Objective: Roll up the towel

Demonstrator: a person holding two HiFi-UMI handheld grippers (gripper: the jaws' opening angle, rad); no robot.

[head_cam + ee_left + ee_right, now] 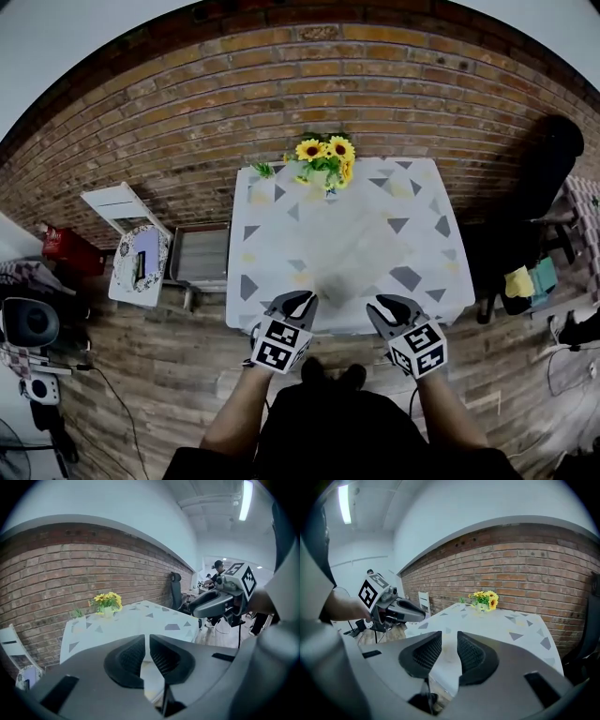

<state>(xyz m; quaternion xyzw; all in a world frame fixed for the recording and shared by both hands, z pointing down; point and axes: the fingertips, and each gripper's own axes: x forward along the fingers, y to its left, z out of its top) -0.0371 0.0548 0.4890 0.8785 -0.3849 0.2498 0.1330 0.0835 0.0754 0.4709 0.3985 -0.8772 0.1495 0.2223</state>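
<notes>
A pale towel (352, 246) lies flat in the middle of the white table (267, 281) with grey triangles; it is hard to tell from the cloth. My left gripper (298, 302) hovers at the table's near edge, left of centre. In the left gripper view its jaws (146, 641) are shut, with nothing between them. My right gripper (389, 305) hangs beside it at the near edge, right of centre. Its jaws (449, 641) stand open with a clear gap and hold nothing. Neither gripper touches the towel. Each gripper view shows the other gripper off to its side.
A vase of sunflowers (325, 159) stands at the table's far edge by the brick wall. Left of the table are a white chair (122, 204), a patterned stool (139, 258) and a grey crate (200, 255). A black office chair (544, 178) is at the right.
</notes>
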